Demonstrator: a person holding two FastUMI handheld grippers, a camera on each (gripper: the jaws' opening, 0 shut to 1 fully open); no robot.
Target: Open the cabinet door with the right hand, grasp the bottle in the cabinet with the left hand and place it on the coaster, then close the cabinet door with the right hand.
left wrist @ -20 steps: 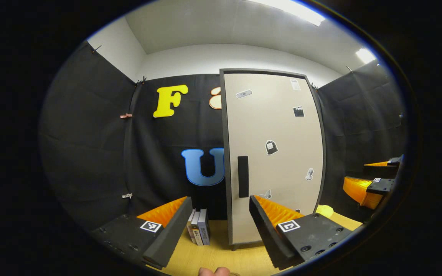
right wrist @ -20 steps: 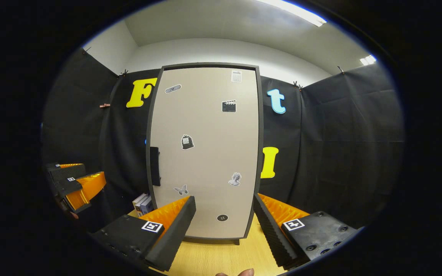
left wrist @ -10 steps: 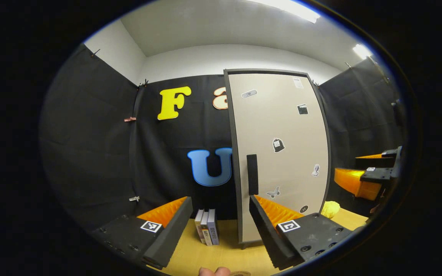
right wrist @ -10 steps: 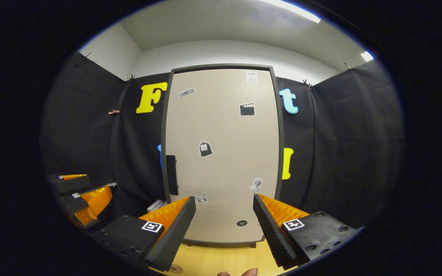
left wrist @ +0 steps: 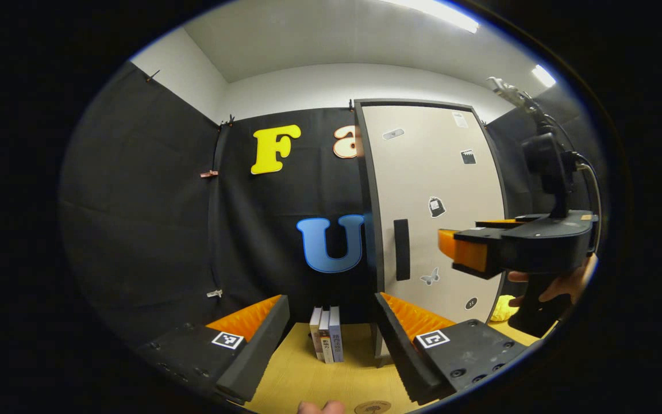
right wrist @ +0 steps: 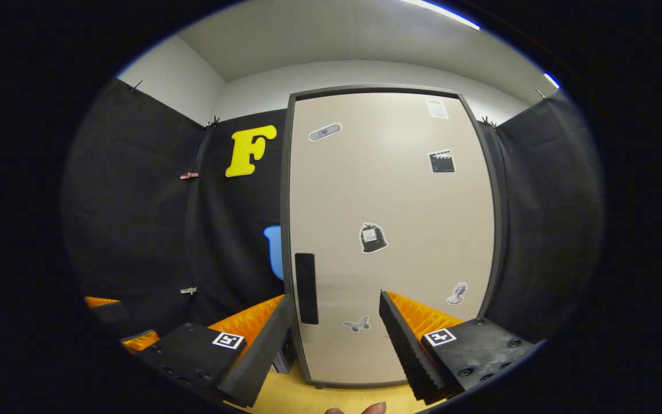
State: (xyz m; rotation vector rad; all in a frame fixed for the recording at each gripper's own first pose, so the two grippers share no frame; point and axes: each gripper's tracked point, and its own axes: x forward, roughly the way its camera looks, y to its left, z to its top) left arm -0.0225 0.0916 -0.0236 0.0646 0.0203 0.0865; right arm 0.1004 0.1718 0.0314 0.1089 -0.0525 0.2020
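A tall cabinet with a beige door (right wrist: 388, 230) stands shut on the wooden table; whatever is inside is hidden behind it. Its dark vertical handle (right wrist: 306, 287) sits at the door's left edge, just above and left of my open right gripper (right wrist: 337, 333), which holds nothing. In the left gripper view the same door (left wrist: 434, 190) and handle (left wrist: 401, 249) are at the right, and the right gripper (left wrist: 469, 238), held by a hand (left wrist: 561, 282), hovers in front of the door. My left gripper (left wrist: 331, 333) is open with nothing in it. A round coaster (left wrist: 372, 407) lies at the near table edge.
Three books (left wrist: 325, 340) stand upright on the table (left wrist: 302, 374) left of the cabinet. A yellow object (left wrist: 500, 309) lies at the cabinet's right foot. Black cloth walls close in the booth on all sides. The left gripper (right wrist: 121, 322) shows low at the left.
The right gripper has moved closer to the door and toward the handle side. In the left gripper view it has come forward across the door front. The door stays shut.
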